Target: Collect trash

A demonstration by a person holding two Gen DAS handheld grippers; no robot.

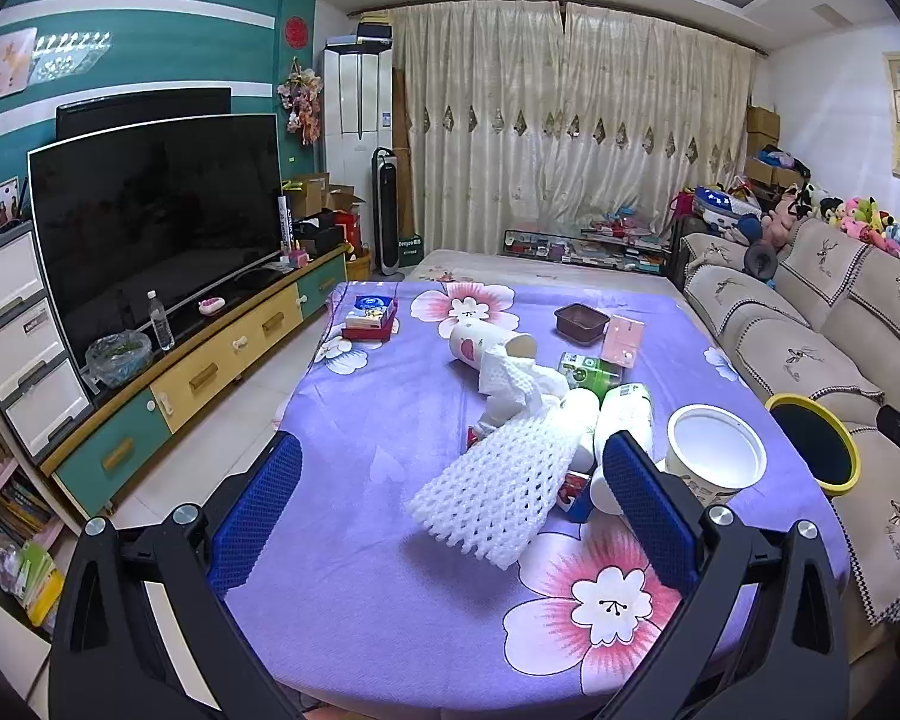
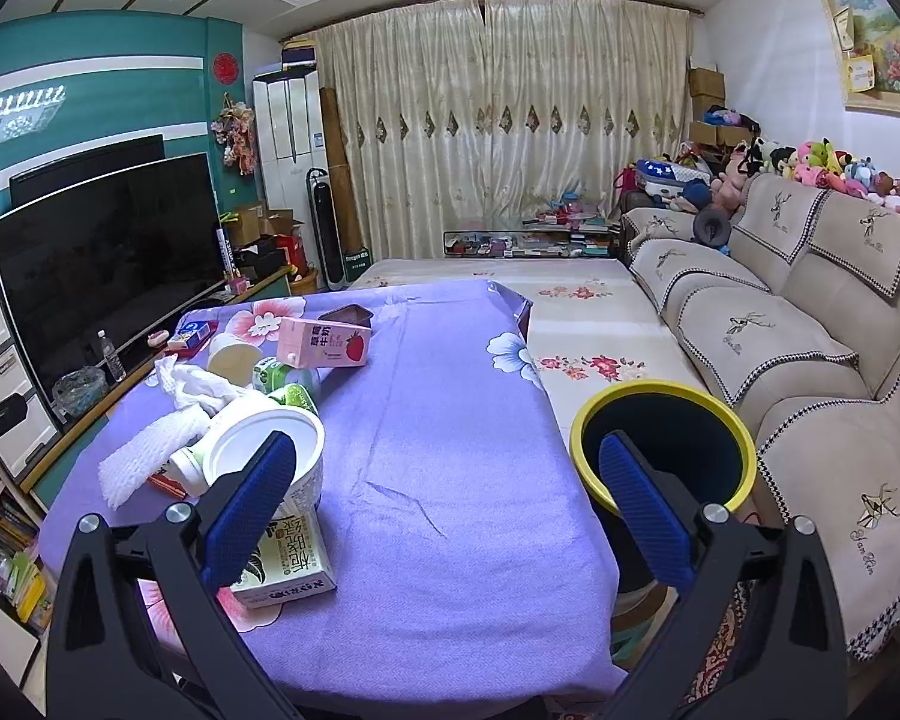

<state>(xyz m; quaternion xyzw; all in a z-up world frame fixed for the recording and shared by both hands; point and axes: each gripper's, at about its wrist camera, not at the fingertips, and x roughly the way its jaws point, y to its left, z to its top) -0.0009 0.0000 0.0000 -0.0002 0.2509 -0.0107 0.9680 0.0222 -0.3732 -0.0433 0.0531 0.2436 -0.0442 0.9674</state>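
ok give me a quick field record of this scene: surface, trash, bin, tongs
surface: purple flowered tablecloth
trash: white foam net sleeve, white round paper tub, pink strawberry milk carton, crumpled white tissue
bin: yellow-rimmed dark round bin, beside the table by the beige sofa
left tongs: open, empty
right tongs: open, empty
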